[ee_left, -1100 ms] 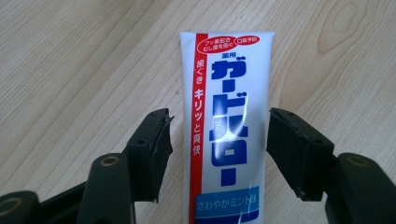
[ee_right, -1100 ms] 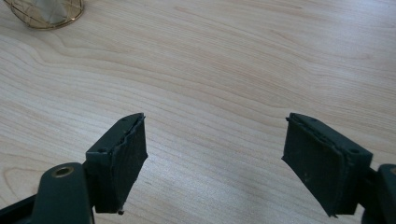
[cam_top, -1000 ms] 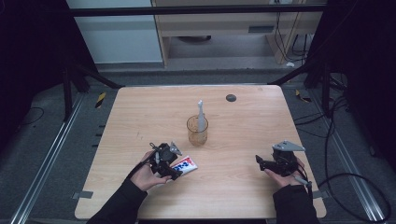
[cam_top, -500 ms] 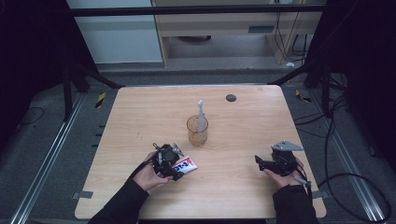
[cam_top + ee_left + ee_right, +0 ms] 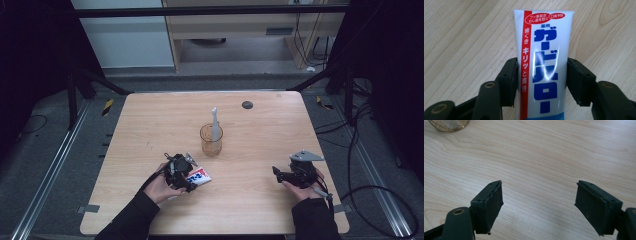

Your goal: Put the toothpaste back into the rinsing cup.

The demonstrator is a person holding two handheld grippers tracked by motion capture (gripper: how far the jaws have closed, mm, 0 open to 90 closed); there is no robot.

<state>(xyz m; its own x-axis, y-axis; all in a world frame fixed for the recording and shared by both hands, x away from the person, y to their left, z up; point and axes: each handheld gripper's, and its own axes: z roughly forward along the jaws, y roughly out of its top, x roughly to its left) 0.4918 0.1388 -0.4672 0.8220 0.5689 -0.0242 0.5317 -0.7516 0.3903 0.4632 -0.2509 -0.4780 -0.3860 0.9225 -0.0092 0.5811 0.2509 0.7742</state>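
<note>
Toothpaste tube, left gripper jaws closing around it

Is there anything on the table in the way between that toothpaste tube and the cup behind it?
Nothing visible. The toothpaste tube lies between the jaws of the left hand-held gripper, which have just been closing on it. Bare table separates it from the cup, which already holds an upright toothbrush.

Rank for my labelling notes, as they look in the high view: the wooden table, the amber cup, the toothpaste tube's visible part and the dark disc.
1. Light wooden table
2. Amber see-through cup
3. White toothpaste tube, partly hidden by the claw
4. Small dark round disc
</note>
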